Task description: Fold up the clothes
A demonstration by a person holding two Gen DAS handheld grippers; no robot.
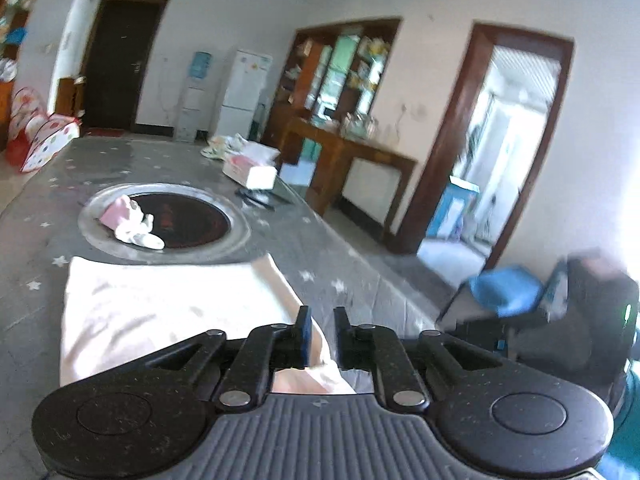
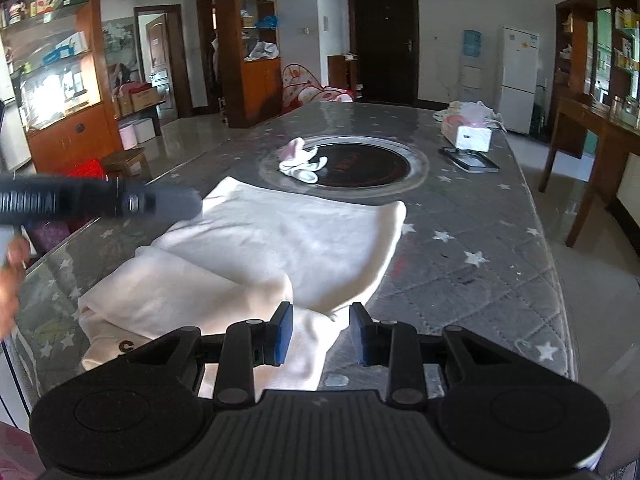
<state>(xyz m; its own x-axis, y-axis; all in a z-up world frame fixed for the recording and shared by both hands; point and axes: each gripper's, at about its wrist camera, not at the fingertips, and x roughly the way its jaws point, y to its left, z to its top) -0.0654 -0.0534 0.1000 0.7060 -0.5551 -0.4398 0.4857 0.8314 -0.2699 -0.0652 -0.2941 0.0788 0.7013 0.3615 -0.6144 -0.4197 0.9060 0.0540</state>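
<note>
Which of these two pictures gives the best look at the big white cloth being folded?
The right wrist view. There the white cloth lies almost whole on the table, with its folded layers and edges sharp. The left wrist view shows the cloth blurred, and the left tongs cover its near end.

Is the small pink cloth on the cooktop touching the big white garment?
Apart. The right wrist view shows the pink cloth on the cooktop's metal ring, with bare rim before the white garment.
</note>
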